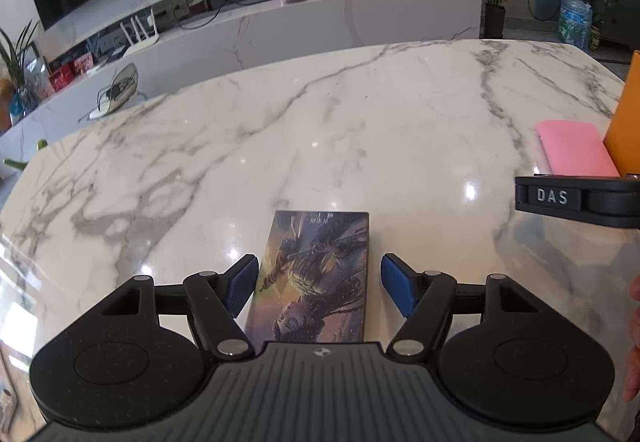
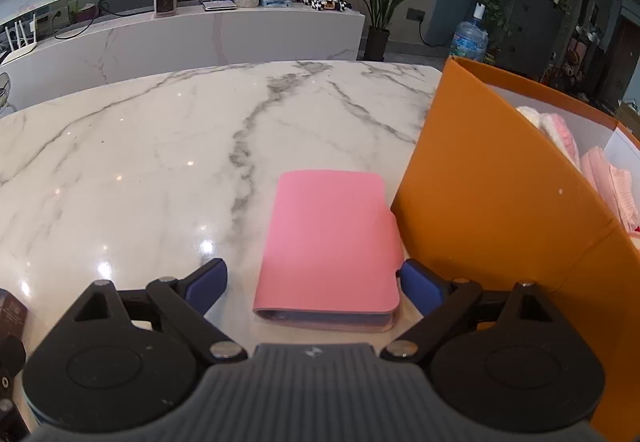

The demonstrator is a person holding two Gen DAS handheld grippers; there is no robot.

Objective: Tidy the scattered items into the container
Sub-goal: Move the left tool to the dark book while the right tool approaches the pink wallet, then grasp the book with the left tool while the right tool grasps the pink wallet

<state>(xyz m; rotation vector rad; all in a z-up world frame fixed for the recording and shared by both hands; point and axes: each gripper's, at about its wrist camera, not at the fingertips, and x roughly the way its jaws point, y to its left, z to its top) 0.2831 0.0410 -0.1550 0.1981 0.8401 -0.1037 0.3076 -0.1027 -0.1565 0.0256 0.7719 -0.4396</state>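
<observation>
A pink notebook (image 2: 328, 242) lies flat on the marble worktop (image 2: 160, 146), the orange box (image 2: 500, 202) at its 3 o'clock. The right gripper (image 2: 314, 286) straddles it, fingers spread; the left gripper (image 1: 318, 286), likewise spread, frames a picture book (image 1: 316, 274). Closing squarely on the notebook's long edges should prevent slipping.

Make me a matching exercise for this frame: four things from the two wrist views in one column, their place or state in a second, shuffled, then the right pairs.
Things:
1. illustrated book
2. pink notebook
3. orange box
4. pink knitted items

Place or state:
A. lying inside the container
B. flat between the open pads of the left hand-held gripper
C. standing open at the table's right side
D. flat beside the container, in front of the right hand-held gripper

Pairs: 1-B, 2-D, 3-C, 4-A
</observation>
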